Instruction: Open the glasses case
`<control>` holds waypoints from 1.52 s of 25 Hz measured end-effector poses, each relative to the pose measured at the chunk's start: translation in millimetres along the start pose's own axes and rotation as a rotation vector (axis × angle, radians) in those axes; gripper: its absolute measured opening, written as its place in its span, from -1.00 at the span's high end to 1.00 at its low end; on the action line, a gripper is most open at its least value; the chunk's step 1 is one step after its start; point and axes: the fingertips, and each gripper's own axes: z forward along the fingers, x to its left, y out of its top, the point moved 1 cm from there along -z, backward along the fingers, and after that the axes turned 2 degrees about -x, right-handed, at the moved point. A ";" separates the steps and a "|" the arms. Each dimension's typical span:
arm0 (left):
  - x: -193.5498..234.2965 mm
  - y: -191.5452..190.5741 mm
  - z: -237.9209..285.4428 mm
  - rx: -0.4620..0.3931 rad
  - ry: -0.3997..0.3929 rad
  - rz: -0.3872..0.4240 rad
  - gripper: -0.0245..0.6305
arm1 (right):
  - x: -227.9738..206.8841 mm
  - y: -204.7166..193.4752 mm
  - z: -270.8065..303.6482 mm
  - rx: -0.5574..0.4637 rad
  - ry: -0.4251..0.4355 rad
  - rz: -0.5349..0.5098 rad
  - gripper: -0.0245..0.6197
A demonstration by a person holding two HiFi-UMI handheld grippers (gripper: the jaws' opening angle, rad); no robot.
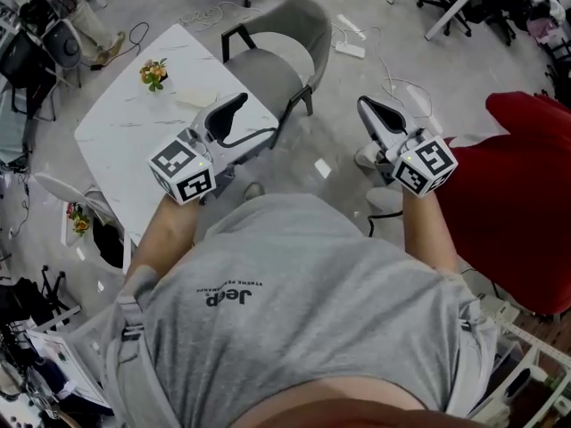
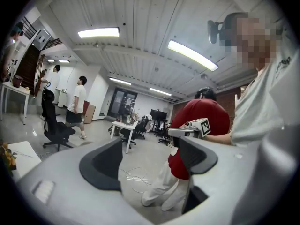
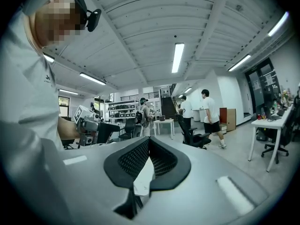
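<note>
What may be the glasses case (image 1: 194, 99) is a small pale oblong lying flat on the white desk (image 1: 116, 136), near its far edge and just beyond the left claw (image 1: 245, 114). It is too small to identify for sure. Only the head view shows it; neither gripper view takes in the desk top where it lies. A small pot of orange flowers (image 1: 153, 73) stands further back on the desk, apart from the oblong. A grey chair (image 1: 285, 56) is drawn up at the desk's right side.

Both claws are held in the air in front of the person's grey shirt (image 1: 303, 301), and neither touches anything. The left gripper view shows its dark pads (image 2: 101, 165) spread wide, with only floor and room between them. The right claw (image 3: 149, 140) has its ribbed pads pressed together at the tips, with nothing pinched.

In the head view a red shape (image 1: 522, 194) sits at the right edge. The left gripper view shows it to be a person in a red top and pale trousers (image 2: 199, 118). The gripper views also show what the head view cannot: a ceiling with strip lights (image 3: 177, 56) and people standing across the office (image 3: 211, 114).
</note>
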 end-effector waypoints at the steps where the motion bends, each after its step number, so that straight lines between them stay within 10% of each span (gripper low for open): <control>1: 8.1 -1.7 2.1 0.001 -0.011 0.009 -0.32 | -1.0 1.0 6.2 0.006 -0.008 -0.006 0.92; 11: 99.6 6.5 -4.7 0.016 -0.101 0.065 -0.32 | 0.0 20.8 69.6 0.092 -0.113 -0.046 0.92; 20: 213.0 -22.4 -48.2 0.098 0.002 0.092 -0.32 | 8.3 -3.4 179.8 0.148 -0.075 -0.045 0.92; 38: 314.7 -187.7 -107.8 0.580 -0.112 0.388 -0.32 | 36.9 -122.0 326.9 0.288 0.080 -0.022 0.92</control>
